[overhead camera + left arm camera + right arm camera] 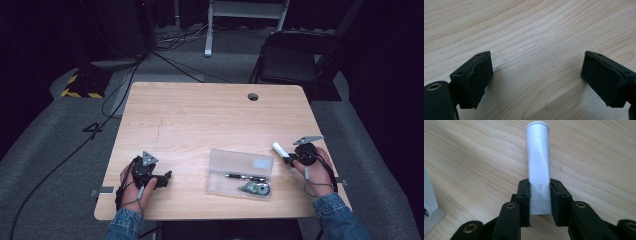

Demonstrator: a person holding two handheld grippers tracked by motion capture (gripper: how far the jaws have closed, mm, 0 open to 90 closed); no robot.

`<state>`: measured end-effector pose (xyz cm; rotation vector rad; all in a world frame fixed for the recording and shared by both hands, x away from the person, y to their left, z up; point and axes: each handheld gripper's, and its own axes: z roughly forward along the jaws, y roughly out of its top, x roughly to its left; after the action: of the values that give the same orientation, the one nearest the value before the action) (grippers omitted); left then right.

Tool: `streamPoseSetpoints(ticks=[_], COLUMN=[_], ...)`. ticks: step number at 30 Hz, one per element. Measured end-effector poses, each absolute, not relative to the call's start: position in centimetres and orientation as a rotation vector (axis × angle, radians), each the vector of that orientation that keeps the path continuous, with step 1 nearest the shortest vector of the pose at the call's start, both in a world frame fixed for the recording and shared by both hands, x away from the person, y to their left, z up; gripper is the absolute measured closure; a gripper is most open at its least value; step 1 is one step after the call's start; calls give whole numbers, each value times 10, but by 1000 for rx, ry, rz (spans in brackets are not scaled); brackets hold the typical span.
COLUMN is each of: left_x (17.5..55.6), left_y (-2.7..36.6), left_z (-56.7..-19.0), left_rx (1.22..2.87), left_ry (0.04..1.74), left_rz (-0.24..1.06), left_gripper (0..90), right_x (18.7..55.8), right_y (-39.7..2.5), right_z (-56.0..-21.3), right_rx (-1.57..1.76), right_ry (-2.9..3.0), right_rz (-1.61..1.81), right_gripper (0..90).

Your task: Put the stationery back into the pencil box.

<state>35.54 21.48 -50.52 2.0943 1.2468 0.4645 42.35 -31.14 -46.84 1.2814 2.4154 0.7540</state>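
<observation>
My right gripper (pixel 540 195) is shut on a white glue stick (pixel 538 165) marked "GLOO", gripped near its base, its flared end pointing away over the wood. In the high view that glue stick (pixel 279 149) sticks out to the left of the right gripper (pixel 290 160), just right of a clear plastic case (pixel 241 173) that holds a pen (pixel 245 176) and a green-and-white tape dispenser (pixel 256 188). My left gripper (pixel 166 176) rests near the table's front left, open; its jaws stand wide apart over bare wood (pixel 536 72) with nothing between them.
The wooden table (pixel 200 115) has a cable hole (pixel 253 96) at the back right. A folding chair (pixel 295 55) stands beyond the far edge, and cables run across the floor at the left.
</observation>
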Motion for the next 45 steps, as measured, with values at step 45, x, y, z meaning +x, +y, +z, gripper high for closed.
streamPoseSetpoints(ticks=[45], left_x=[355], left_y=[215], left_z=[-505], left_rx=[2094], left_ry=[1247], left_rz=[464], left_gripper=[108], right_x=[383], right_y=[-282], right_z=[-396], right_rx=[1010], right_ry=[2473], right_rz=[938], right_gripper=[716])
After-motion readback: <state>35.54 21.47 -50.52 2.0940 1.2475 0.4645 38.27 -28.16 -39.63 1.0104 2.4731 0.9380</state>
